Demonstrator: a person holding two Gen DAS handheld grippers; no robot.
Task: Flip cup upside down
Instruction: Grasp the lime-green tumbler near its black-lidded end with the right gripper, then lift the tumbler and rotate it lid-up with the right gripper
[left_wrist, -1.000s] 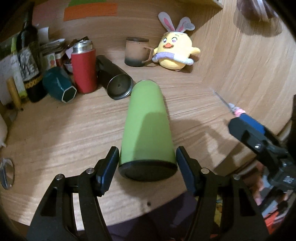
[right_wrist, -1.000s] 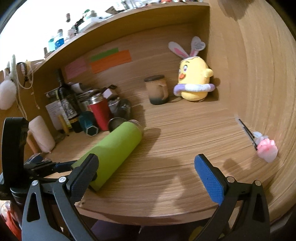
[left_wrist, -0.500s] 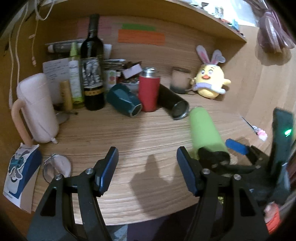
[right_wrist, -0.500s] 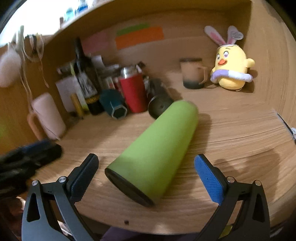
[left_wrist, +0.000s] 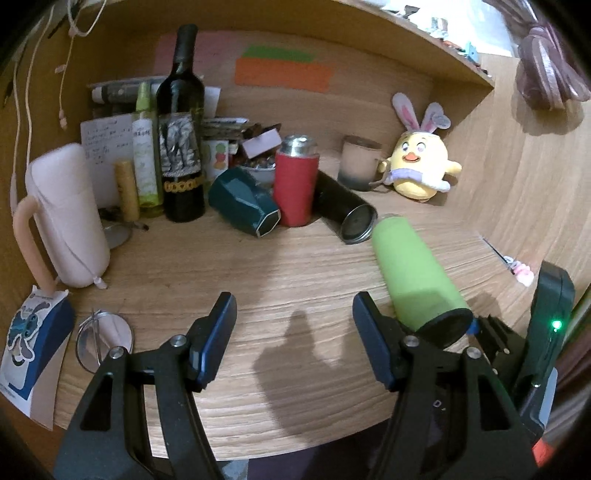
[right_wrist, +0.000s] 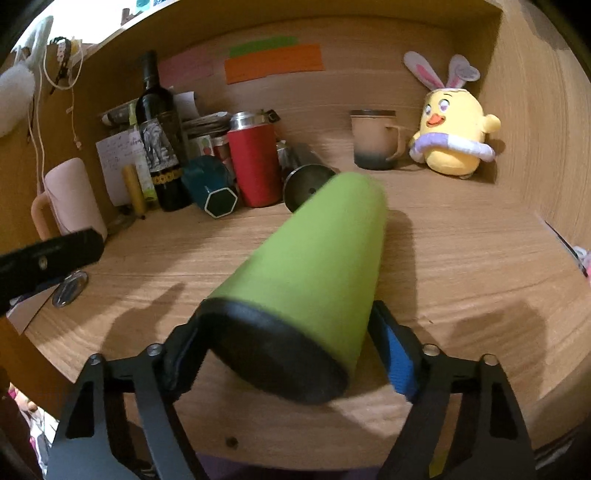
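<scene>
The green cup (right_wrist: 314, 266) with a black base lies on its side on the wooden desk (right_wrist: 461, 258), base toward the front edge. My right gripper (right_wrist: 284, 350) is shut on the green cup near its black base, a finger on each side. In the left wrist view the cup (left_wrist: 413, 273) lies to the right with the right gripper (left_wrist: 476, 328) at its base. My left gripper (left_wrist: 293, 328) is open and empty over the desk's front middle, left of the cup.
At the back stand a wine bottle (left_wrist: 181, 140), red tumbler (left_wrist: 295, 184), lying black tumbler (left_wrist: 345, 212), teal cup (left_wrist: 242, 206), tan mug (left_wrist: 358, 162) and yellow plush chick (left_wrist: 421, 166). A pink jug (left_wrist: 64, 218) and round mirror (left_wrist: 103, 339) are at left. Side wall at right.
My left gripper let go of the cup and swung away to the left. My right gripper moved in and closed on the cup's base end.
</scene>
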